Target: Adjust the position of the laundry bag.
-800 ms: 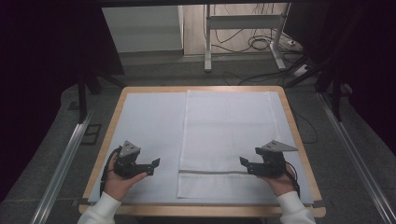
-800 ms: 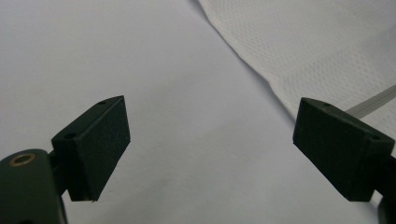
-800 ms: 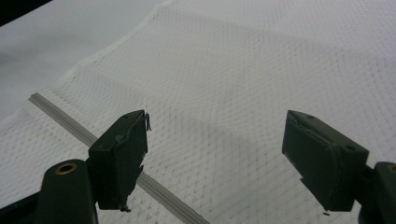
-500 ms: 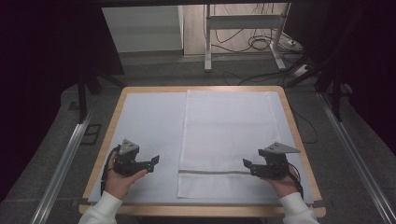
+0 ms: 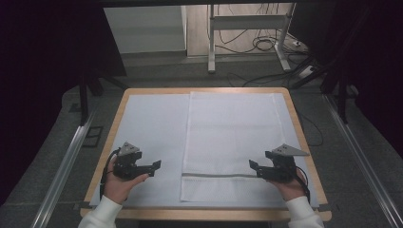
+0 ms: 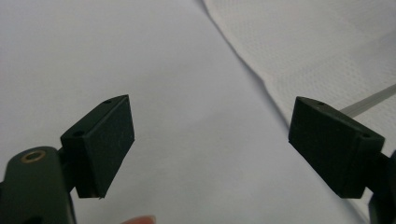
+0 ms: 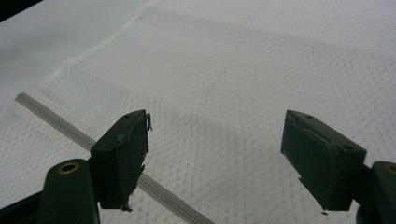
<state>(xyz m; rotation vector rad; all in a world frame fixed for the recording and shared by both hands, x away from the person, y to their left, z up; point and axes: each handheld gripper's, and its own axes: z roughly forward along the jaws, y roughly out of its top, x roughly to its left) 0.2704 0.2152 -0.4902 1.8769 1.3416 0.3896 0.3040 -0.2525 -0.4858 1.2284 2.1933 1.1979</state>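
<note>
A white woven towel (image 5: 233, 137) with a grey stripe (image 5: 216, 175) near its front end lies flat on the table's right half. My left gripper (image 5: 156, 168) hovers open over the bare white table cover, left of the towel's edge (image 6: 252, 70), with nothing between its jaws. My right gripper (image 5: 253, 167) stands open at the towel's right front part, just above the cloth (image 7: 224, 70), the grey stripe (image 7: 60, 126) running under its left jaw. Both grippers point inward toward each other.
The table (image 5: 294, 118) has a wooden rim and a white cover (image 5: 147, 123). Beyond it stand a desk frame (image 5: 247, 28) and loose cables (image 5: 266, 45) on the floor. Metal rails (image 5: 66, 166) run along both sides.
The left gripper has slid a little right toward the towel's edge. The right gripper has hardly moved.
</note>
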